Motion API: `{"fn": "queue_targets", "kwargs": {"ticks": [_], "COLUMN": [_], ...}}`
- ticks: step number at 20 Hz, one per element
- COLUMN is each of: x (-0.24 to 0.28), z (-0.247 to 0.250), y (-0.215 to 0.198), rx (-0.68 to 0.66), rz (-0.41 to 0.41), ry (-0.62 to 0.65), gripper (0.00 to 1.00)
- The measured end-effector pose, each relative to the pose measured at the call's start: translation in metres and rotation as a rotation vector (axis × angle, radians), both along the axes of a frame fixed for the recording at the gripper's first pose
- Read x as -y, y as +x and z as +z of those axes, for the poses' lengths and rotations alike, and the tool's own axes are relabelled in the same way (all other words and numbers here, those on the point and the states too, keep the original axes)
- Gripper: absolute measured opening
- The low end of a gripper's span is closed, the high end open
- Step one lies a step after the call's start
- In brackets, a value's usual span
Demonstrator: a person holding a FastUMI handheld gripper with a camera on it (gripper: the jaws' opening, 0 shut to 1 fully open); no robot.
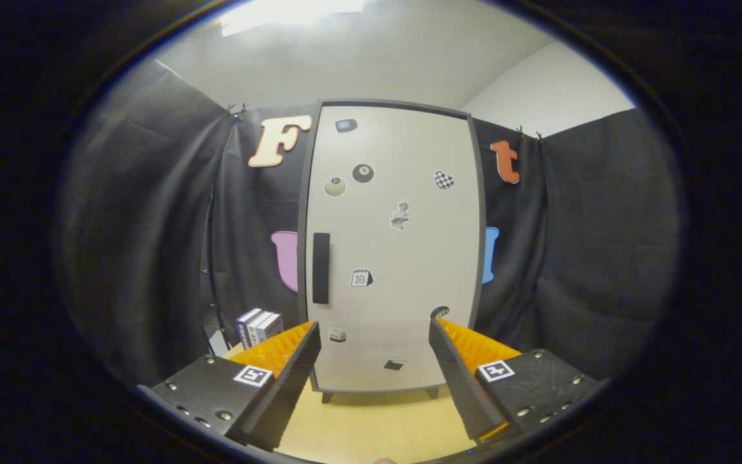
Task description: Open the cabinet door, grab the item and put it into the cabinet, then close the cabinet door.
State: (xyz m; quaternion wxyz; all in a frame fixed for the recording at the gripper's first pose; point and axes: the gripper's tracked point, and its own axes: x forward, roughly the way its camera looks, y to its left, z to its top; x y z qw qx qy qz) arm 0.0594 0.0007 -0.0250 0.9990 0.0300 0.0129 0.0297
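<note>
The cabinet [397,245] stood shut on the counter [371,425], its dark handle [321,268] on the door's left edge. The gripper [374,361] hung before the door, fingers spread and holding nothing. The boxes [258,327] sat just left of the cabinet. Aimed at the door's middle, the fingers risked missing the handle or nudging the cabinet backward.
</note>
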Motion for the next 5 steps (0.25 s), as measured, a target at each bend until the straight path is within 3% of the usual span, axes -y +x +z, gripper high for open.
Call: {"fn": "queue_targets", "kwargs": {"ticks": [5], "x": [0.015], "z": [0.000], "y": [-0.026], "rx": [-0.005], "rz": [-0.017], "ry": [0.001], "gripper": [1.00]}}
